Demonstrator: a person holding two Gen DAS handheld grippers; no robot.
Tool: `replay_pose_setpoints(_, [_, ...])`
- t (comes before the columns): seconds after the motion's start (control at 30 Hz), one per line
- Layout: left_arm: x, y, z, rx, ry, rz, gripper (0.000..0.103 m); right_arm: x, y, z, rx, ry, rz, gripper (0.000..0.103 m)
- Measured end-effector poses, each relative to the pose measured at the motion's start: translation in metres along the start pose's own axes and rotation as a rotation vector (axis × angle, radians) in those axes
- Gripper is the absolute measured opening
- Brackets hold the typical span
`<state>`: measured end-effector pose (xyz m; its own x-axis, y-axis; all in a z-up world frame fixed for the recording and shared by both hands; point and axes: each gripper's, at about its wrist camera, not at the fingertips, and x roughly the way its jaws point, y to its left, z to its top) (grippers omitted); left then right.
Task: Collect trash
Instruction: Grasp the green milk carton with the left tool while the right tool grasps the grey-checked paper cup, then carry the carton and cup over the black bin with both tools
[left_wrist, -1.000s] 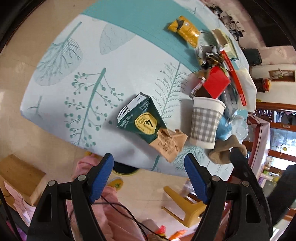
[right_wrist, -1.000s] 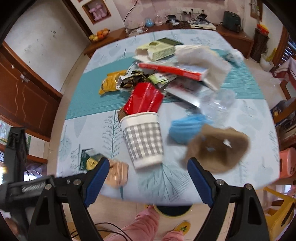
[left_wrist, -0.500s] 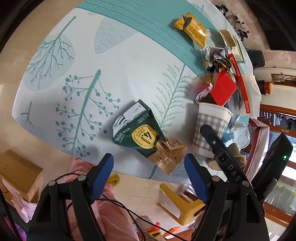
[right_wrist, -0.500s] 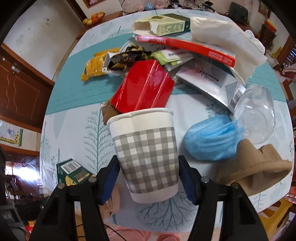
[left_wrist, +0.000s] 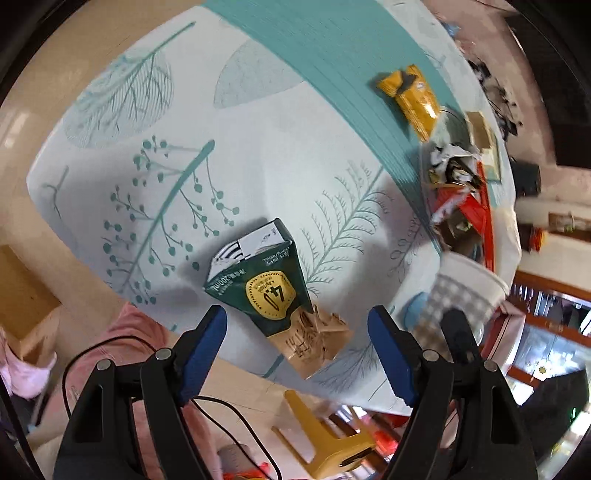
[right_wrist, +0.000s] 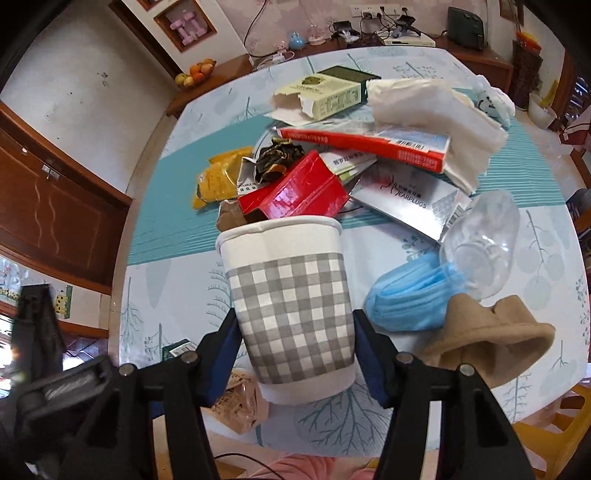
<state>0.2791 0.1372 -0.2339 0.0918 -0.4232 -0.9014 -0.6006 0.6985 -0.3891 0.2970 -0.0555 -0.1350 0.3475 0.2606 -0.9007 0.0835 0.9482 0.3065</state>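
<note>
Cluttered table (right_wrist: 177, 236): red box (right_wrist: 295, 192), mask (right_wrist: 410, 295) crowd checked cup (right_wrist: 291, 306)

The silver packet (right_wrist: 410, 201) lying on the desk (right_wrist: 170, 280) reads "EARPLUGS"; the green carton (left_wrist: 264, 280) carries "200mL" along its edge and a yellow badge with "4.1" seen upside down; print on the red box (right_wrist: 373, 146) is too small to read.

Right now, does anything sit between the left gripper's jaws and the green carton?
Nothing visible does. The left gripper hangs open above the green carton, whose crumpled brown end points toward it, with only bare tablecloth around it. The checked paper cup stands off to the side, clamped by the right gripper, whose jaws are closing.
</note>
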Motion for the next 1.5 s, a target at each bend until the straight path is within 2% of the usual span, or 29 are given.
replay_pose_setpoints(0.17, [0.016, 0.004, -0.009, -0.044, 0.011, 0.017, 0.077, -0.013, -0.003, -0.007, -0.007, -0.015, 0.016, 0.059])
replay_pose_setpoints(0.23, [0.02, 0.004, -0.014, -0.047, 0.003, 0.028, 0.074, -0.019, -0.004, -0.013, -0.01, -0.019, 0.025, 0.059])
replay_pose_setpoints(0.3, [0.023, 0.005, -0.02, -0.052, -0.007, 0.027, 0.061, -0.025, -0.006, -0.019, -0.016, -0.022, 0.032, 0.059])
replay_pose_setpoints(0.37, [0.025, 0.006, -0.025, -0.049, -0.013, 0.022, 0.039, -0.033, -0.011, -0.026, -0.016, -0.024, 0.038, 0.059])
replay_pose_setpoints(0.4, [0.028, 0.005, -0.028, -0.044, -0.017, 0.027, 0.035, -0.037, -0.014, -0.031, -0.013, -0.025, 0.043, 0.059])
replay_pose_setpoints(0.63, [0.023, 0.004, -0.04, 0.018, -0.127, 0.006, 0.031, -0.07, -0.031, -0.06, -0.018, -0.047, 0.054, 0.058])
replay_pose_setpoints(0.77, [0.015, 0.003, -0.053, 0.08, -0.18, 0.043, 0.03, -0.091, -0.042, -0.082, -0.033, -0.064, 0.058, 0.058])
replay_pose_setpoints(0.93, [0.003, 0.025, -0.095, 0.129, -0.2, 0.035, 0.029, -0.111, -0.065, -0.119, -0.051, -0.061, 0.058, 0.058])
replay_pose_setpoints(1.03, [0.001, 0.036, -0.135, 0.198, -0.208, 0.034, 0.029, -0.114, -0.08, -0.145, -0.058, -0.04, 0.057, 0.058])
replay_pose_setpoints(1.13, [0.003, 0.045, -0.169, 0.283, -0.206, 0.05, 0.029, -0.107, -0.096, -0.169, -0.053, -0.002, 0.055, 0.059])
replay_pose_setpoints(1.3, [0.033, 0.049, -0.223, 0.46, -0.174, 0.129, 0.03, -0.079, -0.123, -0.21, -0.006, 0.087, 0.054, 0.059])
replay_pose_setpoints(1.5, [0.091, 0.057, -0.255, 0.618, -0.095, 0.201, 0.03, -0.022, -0.143, -0.251, 0.043, 0.177, 0.041, 0.059])
